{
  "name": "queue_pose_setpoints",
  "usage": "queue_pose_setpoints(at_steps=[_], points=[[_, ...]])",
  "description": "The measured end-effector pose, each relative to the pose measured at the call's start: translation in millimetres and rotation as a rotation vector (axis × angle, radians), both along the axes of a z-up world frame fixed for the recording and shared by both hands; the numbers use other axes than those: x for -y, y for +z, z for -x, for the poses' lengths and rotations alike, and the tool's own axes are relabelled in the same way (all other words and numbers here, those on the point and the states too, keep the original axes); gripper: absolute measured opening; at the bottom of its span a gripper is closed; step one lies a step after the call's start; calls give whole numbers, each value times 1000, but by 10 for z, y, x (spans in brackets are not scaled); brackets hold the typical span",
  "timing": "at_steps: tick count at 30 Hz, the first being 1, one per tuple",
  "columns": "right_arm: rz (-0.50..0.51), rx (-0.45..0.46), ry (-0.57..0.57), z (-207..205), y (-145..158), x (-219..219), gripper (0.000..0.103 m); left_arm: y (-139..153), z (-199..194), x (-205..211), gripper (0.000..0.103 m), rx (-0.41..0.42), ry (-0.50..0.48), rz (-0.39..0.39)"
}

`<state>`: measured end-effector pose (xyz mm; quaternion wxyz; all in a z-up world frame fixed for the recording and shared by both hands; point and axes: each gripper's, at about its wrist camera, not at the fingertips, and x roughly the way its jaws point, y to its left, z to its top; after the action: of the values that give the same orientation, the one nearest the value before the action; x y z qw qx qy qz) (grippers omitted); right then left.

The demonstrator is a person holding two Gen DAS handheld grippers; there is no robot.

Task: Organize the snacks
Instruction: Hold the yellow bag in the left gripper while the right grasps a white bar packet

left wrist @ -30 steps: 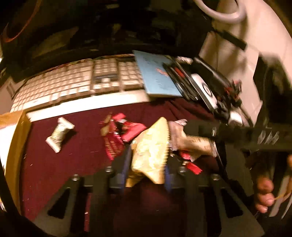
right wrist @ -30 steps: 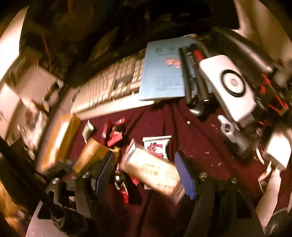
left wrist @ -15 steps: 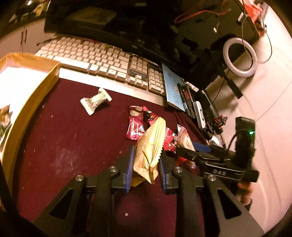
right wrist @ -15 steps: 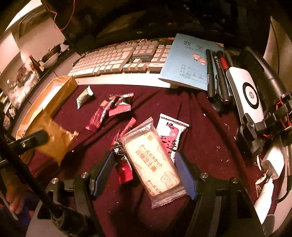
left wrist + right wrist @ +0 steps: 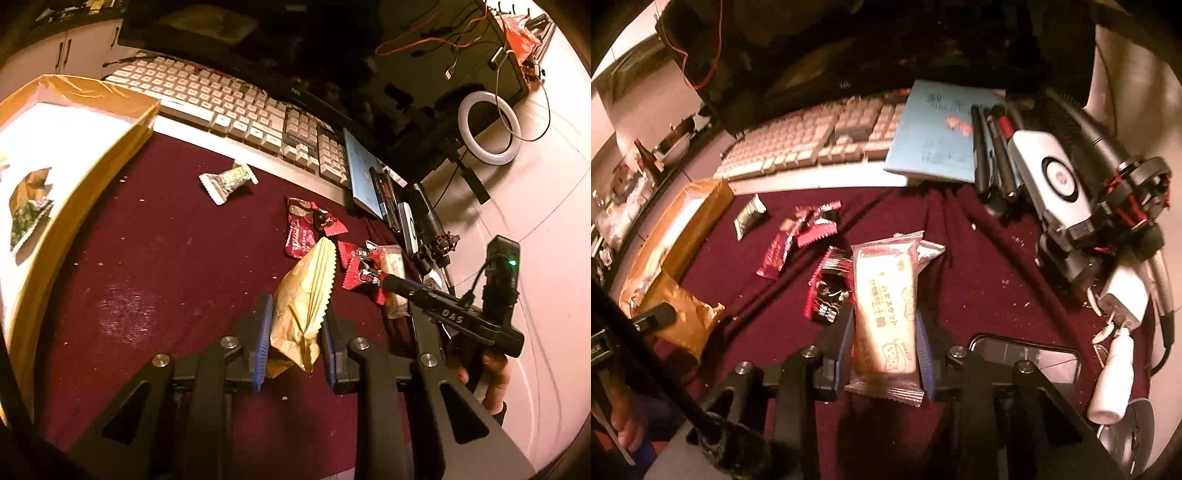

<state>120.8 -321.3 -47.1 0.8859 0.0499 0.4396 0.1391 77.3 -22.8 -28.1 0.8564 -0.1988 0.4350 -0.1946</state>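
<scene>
My left gripper (image 5: 295, 317) is shut on a gold snack packet (image 5: 304, 295), held above the dark red mat (image 5: 147, 266). My right gripper (image 5: 884, 325) is shut on a pale biscuit packet (image 5: 886, 295) with printed text. Red candy wrappers (image 5: 303, 230) and a red-black wrapper (image 5: 827, 291) lie mid-mat. A small silver-green candy (image 5: 229, 179) lies near the keyboard. A gold box (image 5: 110, 147) with a white inside stands at the left and holds a snack (image 5: 27, 203). The gold packet also shows in the right wrist view (image 5: 679, 314).
A keyboard (image 5: 236, 107) runs along the back edge. A blue notebook (image 5: 938, 133), pens (image 5: 993, 155), a white device (image 5: 1052, 177) and cables crowd the right side. A phone (image 5: 1027, 358) and a white bottle (image 5: 1112, 376) lie near right. A ring light (image 5: 487, 129) stands beyond.
My right gripper has closed on the biscuit packet and turned it upright between the fingers. My left gripper has carried the gold packet left, bringing more of the box into view.
</scene>
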Motion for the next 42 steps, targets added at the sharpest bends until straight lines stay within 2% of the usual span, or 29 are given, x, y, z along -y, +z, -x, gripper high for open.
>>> queue_pose_setpoints(at_steps=[1,2,3,7,10,14,18,20,23,29,32,34,37,39,40,41,42], points=[[2,10,-4,6,20,6,30,-1,7,-12,26,0,-1,4],[-2,9,-6,-16,14,20,23,-3,11,-24,26,-2,0,9],[-8,-7,-12,-39,-7,39,23,-3,16,-37,26,-4,3,14],[7,-31,-37,-56,-69,41,35,-13,52,-55,26,-1,6,17],[-23,-26,-60,-112,-42,62,36,-34,66,-41,26,-5,3,5],[-14,-37,-80,-225,-68,44,36,-47,70,-20,26,-9,3,-1],[110,-31,-58,-221,-95,-140,37,-60,66,12,26,-13,1,-14],[135,-35,-66,-224,-136,-163,36,-76,51,28,26,-17,3,-23],[112,-19,-93,-190,-104,-79,30,-83,51,41,26,-14,2,-32],[50,78,-154,-6,118,66,30,-75,67,14,26,0,5,-18],[-29,159,-172,101,251,148,30,-44,87,-10,25,8,11,5],[-88,166,-200,115,290,210,30,-15,108,-32,25,12,7,32],[-152,202,-181,148,364,188,22,42,140,-48,25,30,6,43],[-175,212,-159,140,404,150,21,63,157,-53,25,34,8,40],[-189,207,-146,133,415,133,16,64,165,-62,25,34,8,42],[-189,210,-133,133,437,100,11,63,167,-71,25,34,9,44],[-178,217,-134,139,446,73,11,65,169,-75,25,36,10,44]])
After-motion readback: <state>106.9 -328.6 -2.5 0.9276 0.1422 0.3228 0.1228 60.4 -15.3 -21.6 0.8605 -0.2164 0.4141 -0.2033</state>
